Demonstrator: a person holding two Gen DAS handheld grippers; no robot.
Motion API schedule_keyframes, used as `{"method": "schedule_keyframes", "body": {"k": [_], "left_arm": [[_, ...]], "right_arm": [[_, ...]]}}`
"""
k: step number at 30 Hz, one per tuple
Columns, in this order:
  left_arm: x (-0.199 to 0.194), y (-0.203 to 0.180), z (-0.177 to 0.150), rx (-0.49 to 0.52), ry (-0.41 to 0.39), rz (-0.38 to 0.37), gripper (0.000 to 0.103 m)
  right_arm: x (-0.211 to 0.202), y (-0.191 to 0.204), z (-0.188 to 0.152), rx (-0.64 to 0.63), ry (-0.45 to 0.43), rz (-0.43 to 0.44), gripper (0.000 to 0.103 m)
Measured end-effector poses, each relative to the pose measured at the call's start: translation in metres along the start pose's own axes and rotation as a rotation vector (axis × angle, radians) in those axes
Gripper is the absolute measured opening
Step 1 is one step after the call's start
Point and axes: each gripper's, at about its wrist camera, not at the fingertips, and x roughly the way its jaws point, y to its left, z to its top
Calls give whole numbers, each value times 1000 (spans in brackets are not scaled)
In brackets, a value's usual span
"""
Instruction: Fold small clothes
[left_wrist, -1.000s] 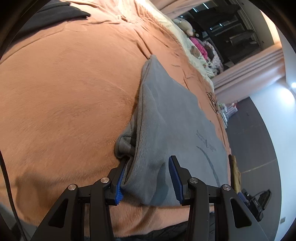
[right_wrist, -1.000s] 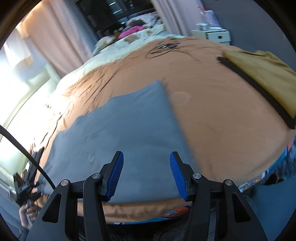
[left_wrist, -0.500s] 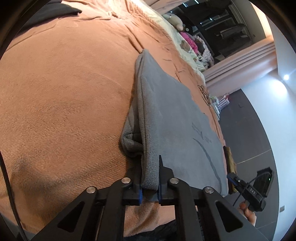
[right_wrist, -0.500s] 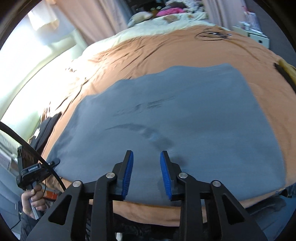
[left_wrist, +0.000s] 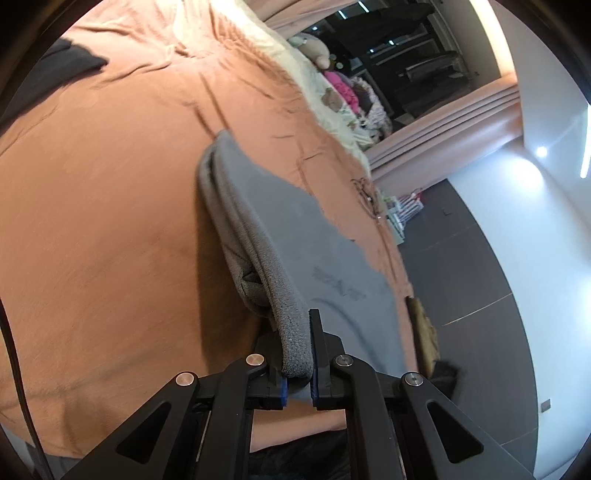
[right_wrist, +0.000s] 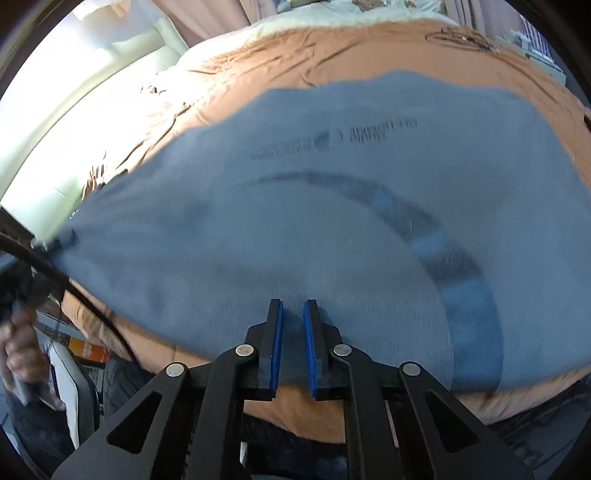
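The left hand-held gripper (left_wrist: 297, 354) is clamped narrow on the thick folded edge of a grey garment (left_wrist: 295, 236); the cloth bunches up between its blue pads (left_wrist: 313, 354) and rises off the bed there, with an inner layer hanging loose in a fold just behind the grip. The right hand-held gripper (right_wrist: 293, 343) is at the near edge of the same garment (right_wrist: 295, 206), its jaws closing with only a thin gap left between the blue pads (right_wrist: 277, 347). Cloth lies in that gap, but whether the pads press on it cannot be told.

The garment is spread over the orange blanket (left_wrist: 103, 206) that covers the bed. In the right wrist view, a dark curved stripe and a line of small dark lettering show on its upper face. At the left edge of that view, a hand (right_wrist: 16, 350) holds the handle of the other tool, with a black cable (right_wrist: 85, 299) running past it.

Farther off, a dark piece of cloth (left_wrist: 62, 70) lies at the far left of the blanket. A yellowish item (left_wrist: 424, 332) sits at the bed's right edge. Beyond the blanket is cream bedding (left_wrist: 295, 70) with a soft toy (left_wrist: 314, 46) and pink things (left_wrist: 343, 86). Pink curtains (left_wrist: 450, 122) hang past it, beside a dark floor (left_wrist: 472, 280).
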Motion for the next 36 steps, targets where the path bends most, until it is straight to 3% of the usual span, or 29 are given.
{"method": "schedule_keyframes", "body": {"k": [13, 24, 31, 34, 36], "left_arm": [[14, -89, 31, 126, 13, -57, 8], [47, -167, 39, 231, 52, -100, 8], [71, -229, 28, 317, 97, -152, 8], [90, -254, 16, 362, 139, -163, 8], [107, -270, 6, 394, 173, -157, 8]], "right_arm": [[-5, -5, -5, 25, 15, 70, 6], [-51, -46, -5, 66, -95, 76, 6], [-85, -83, -9, 131, -137, 91, 7], [-102, -94, -14, 130, -163, 66, 15], [-112, -100, -19, 142, -187, 81, 36]]}}
